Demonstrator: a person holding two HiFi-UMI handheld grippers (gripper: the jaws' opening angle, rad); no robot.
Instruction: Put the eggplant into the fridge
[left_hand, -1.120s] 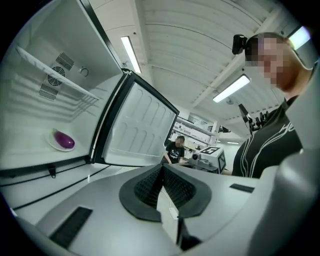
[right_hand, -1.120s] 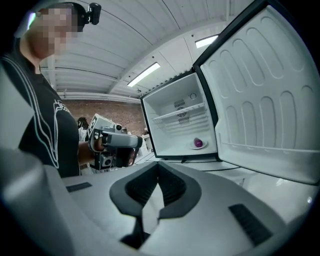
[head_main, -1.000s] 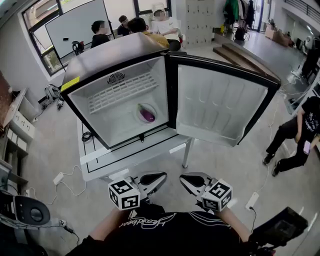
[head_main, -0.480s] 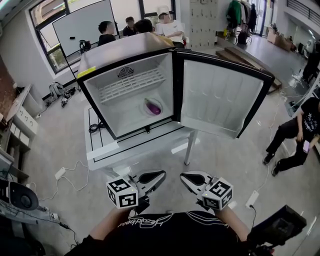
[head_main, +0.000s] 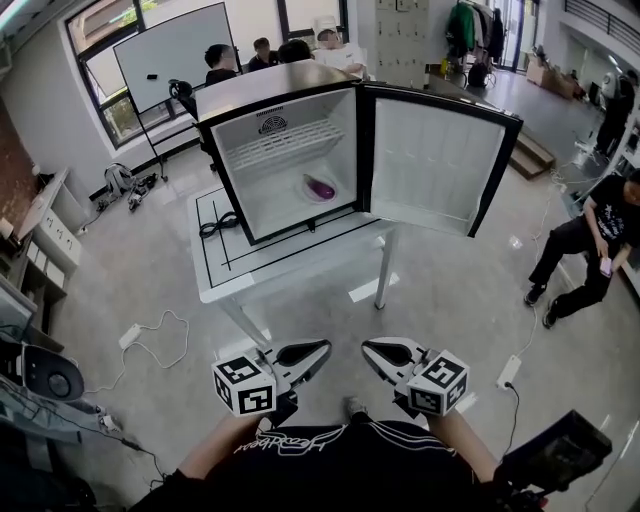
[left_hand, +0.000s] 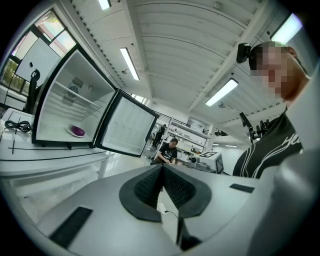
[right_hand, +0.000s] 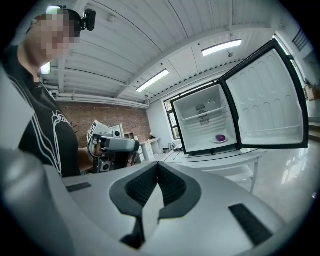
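Overall: seen from above and behind two hand-held grippers, looking across open floor towards a small fridge (head_main: 262, 190) on a white worktop (head_main: 240, 262).
Fridge: upright at the far side of the worktop, with its door (head_main: 432, 160) swung wide to the right, probably left that way to keep the inside within reach.
Eggplant (head_main: 321, 187): small and purple, lying on a white plate (head_main: 307, 186) on the fridge floor, below the wire shelf (head_main: 290, 140) and well apart from both grippers.
Left gripper (head_main: 322, 349): low in the head view, close to the body, aimed roughly level towards the fridge.
Left fingers (left_hand: 147, 185): pressed together at the tips, with nothing between them.
Right gripper (head_main: 370, 348): just beside the left one and mirroring it, also aimed at the fridge.
Right fingers (right_hand: 142, 187): likewise closed tip to tip and holding nothing.
Why held so: empty, drawn in near the chest, most likely because no grasp is needed with the eggplant already set down.
Task stage: judged complete as to placing, with the eggplant already inside the fridge and the door not yet shut.
Possible next need: a push on the door's outer edge, if closing is wanted at all.
Surroundings: several seated people (head_main: 265, 50) beyond the fridge beside a whiteboard (head_main: 170, 55), a crouching person (head_main: 585, 235) at the right, and a loose cable (head_main: 160, 335) on the floor at the left.
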